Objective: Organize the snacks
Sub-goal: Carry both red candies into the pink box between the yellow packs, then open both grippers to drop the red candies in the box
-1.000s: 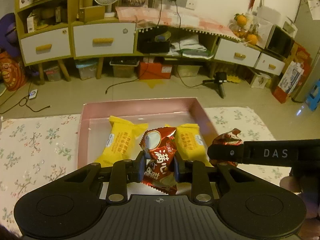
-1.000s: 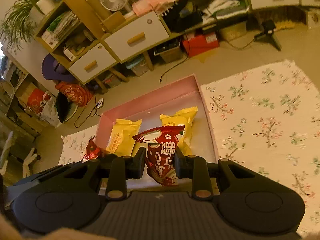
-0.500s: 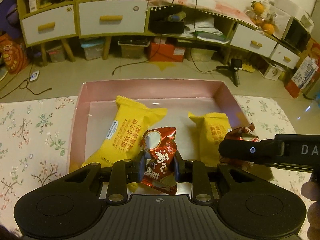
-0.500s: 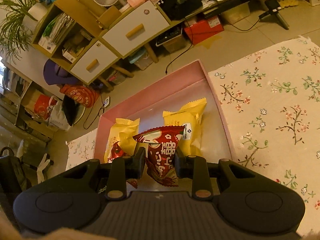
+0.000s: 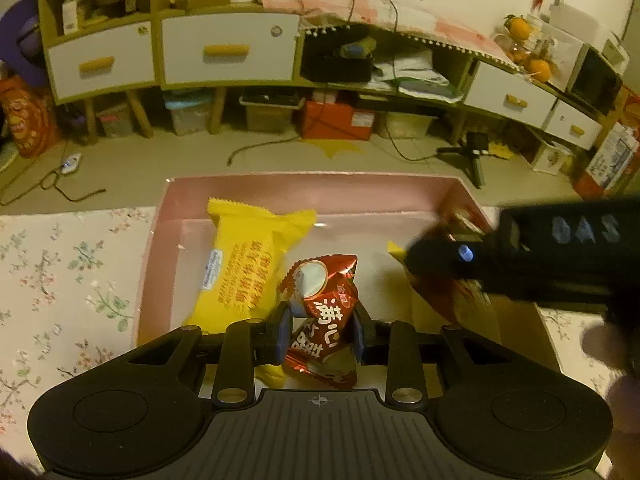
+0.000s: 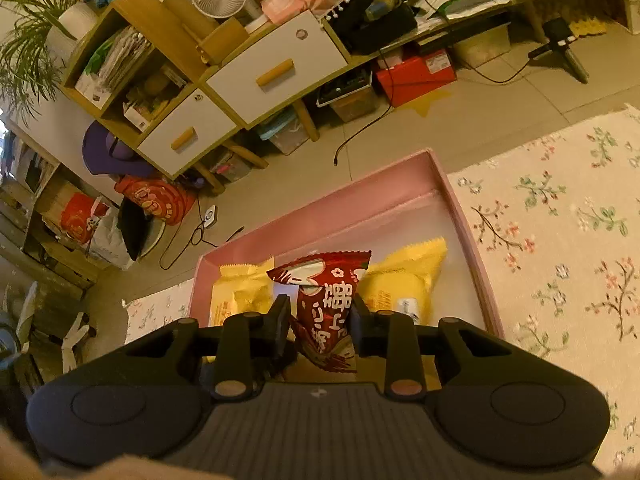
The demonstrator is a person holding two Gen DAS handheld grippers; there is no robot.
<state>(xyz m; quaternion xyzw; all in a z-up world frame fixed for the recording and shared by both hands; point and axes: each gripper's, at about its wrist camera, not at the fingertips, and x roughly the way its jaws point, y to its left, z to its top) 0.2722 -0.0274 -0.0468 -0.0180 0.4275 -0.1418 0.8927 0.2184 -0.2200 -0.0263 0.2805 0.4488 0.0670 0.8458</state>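
Note:
A pink box [image 5: 304,190] lies on the flowered cloth and holds two yellow snack packs [image 5: 244,268]. My left gripper [image 5: 320,330] is shut on a red snack pack [image 5: 324,312] above the box's near edge. My right gripper [image 6: 319,320] is shut on another red snack pack [image 6: 326,304] and hovers over the box [image 6: 320,216]. In the left wrist view the right gripper's black body [image 5: 520,264] reaches in over the box's right side, hiding most of the right yellow pack. Both yellow packs [image 6: 400,284] show in the right wrist view.
The flowered cloth [image 5: 60,280] spreads left and right of the box [image 6: 568,240]. Beyond the table edge are the floor, cables, drawer cabinets [image 5: 224,52] and storage bins.
Both grippers keep their red packs. The right gripper has moved further in over the box's right side, now covering more of the right yellow pack in the left view.

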